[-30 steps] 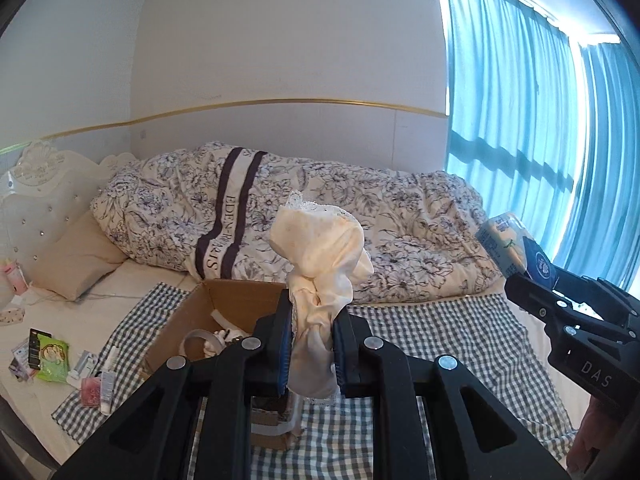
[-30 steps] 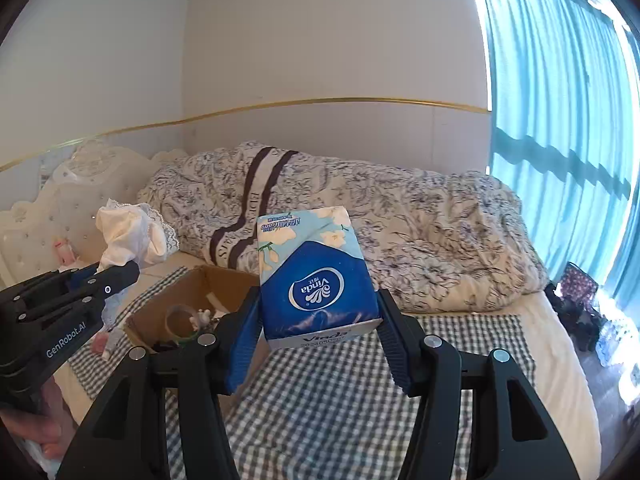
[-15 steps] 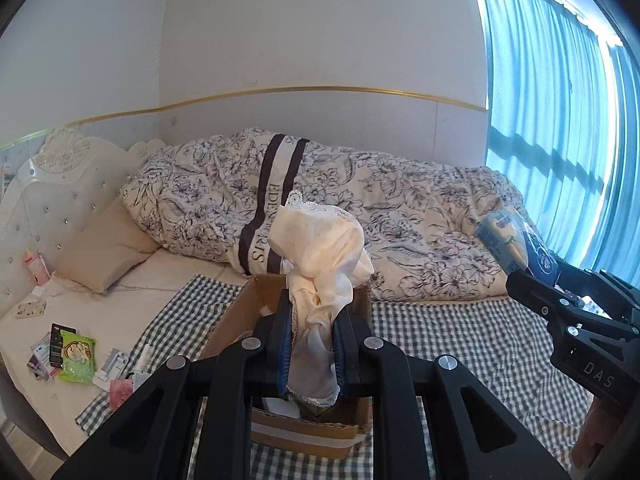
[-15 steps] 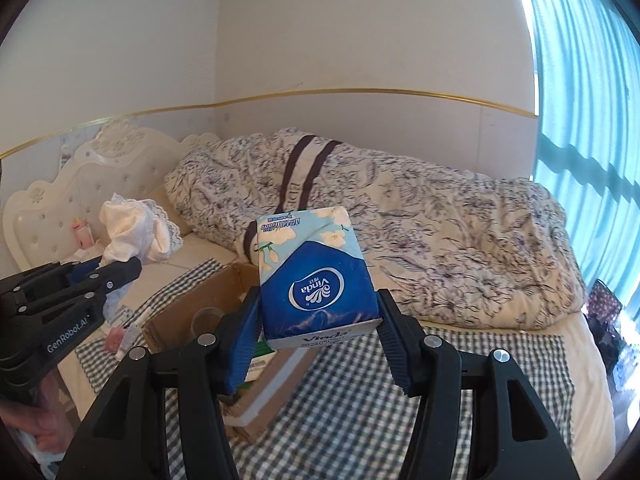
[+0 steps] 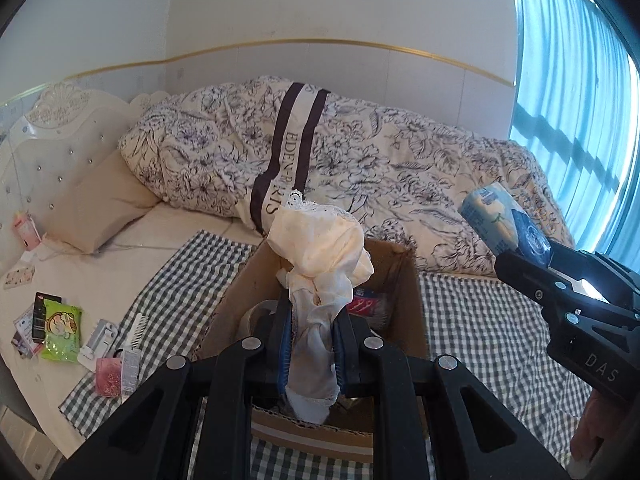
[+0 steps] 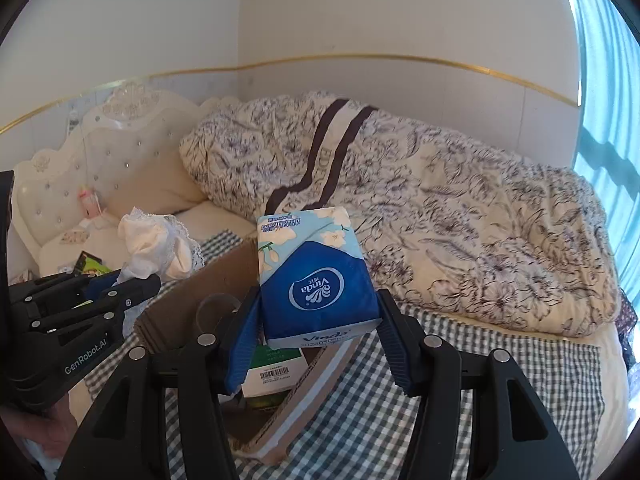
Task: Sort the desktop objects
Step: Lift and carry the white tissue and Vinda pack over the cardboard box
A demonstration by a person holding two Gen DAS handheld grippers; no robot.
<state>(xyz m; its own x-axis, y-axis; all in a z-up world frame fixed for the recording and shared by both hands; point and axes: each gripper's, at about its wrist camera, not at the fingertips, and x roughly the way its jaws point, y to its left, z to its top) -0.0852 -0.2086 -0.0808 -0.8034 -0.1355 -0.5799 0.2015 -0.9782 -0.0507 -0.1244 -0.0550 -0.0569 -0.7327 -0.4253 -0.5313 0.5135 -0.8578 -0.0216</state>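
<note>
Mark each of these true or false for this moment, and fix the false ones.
1. The left tool is shut on a cream lace-trimmed cloth. True.
2. The right tool is empty. False: it is shut on a blue and white Vinda tissue pack.
3. The brown cardboard box stands on a green and white checked cloth. True.
4. The box is closed with tape. False: its top is open, with items showing inside.
5. A green snack packet lies on the bed outside the box. True.
</note>
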